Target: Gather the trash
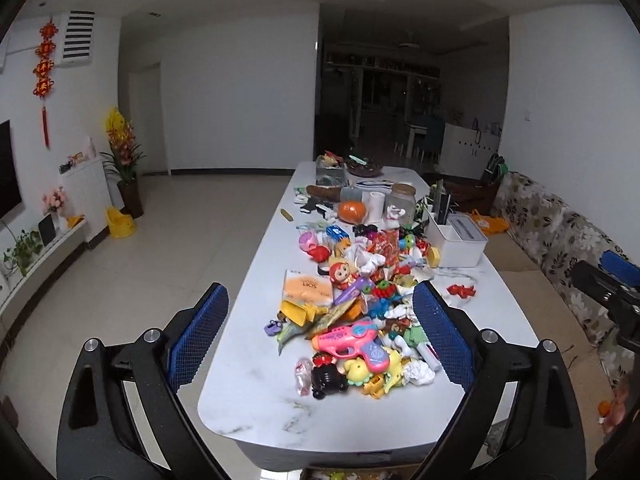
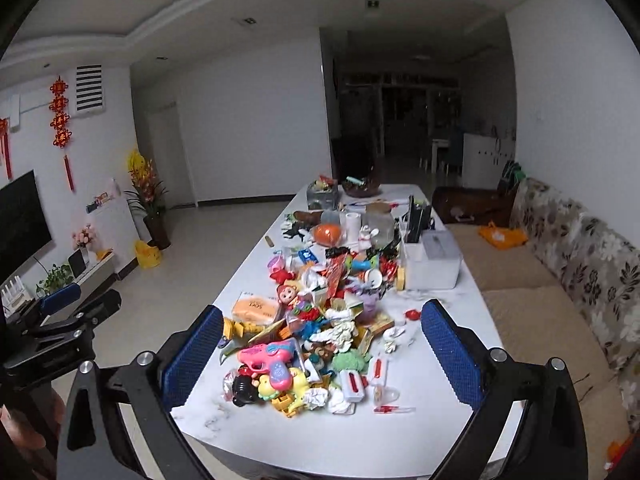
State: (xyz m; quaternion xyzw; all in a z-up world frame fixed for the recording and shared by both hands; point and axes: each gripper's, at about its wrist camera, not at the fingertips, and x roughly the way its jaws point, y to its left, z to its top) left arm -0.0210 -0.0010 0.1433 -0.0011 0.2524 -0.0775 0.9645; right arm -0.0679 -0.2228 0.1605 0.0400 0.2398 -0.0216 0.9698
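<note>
A long white table (image 1: 256, 400) carries a heap of toys mixed with trash. Crumpled white tissues (image 1: 418, 372) (image 2: 340, 402) lie at the near end of the heap, and another tissue (image 2: 394, 334) lies off to its right. A red wrapper (image 1: 386, 248) sits deeper in the pile. A pink toy gun (image 1: 352, 340) (image 2: 272, 356) lies in front. My left gripper (image 1: 320, 336) hangs open above the near end, nothing between its blue pads. My right gripper (image 2: 322, 354) is likewise open and empty, beside the left one (image 2: 68, 312).
A white box (image 1: 456, 240) and a glass jar (image 1: 402, 200) stand further along the table. An orange tissue pack (image 1: 308, 288) lies left of the heap. A floral sofa (image 2: 580, 264) runs along the right side. Tiled floor, a yellow potty (image 1: 120, 222) and a TV cabinet (image 1: 48, 248) are on the left.
</note>
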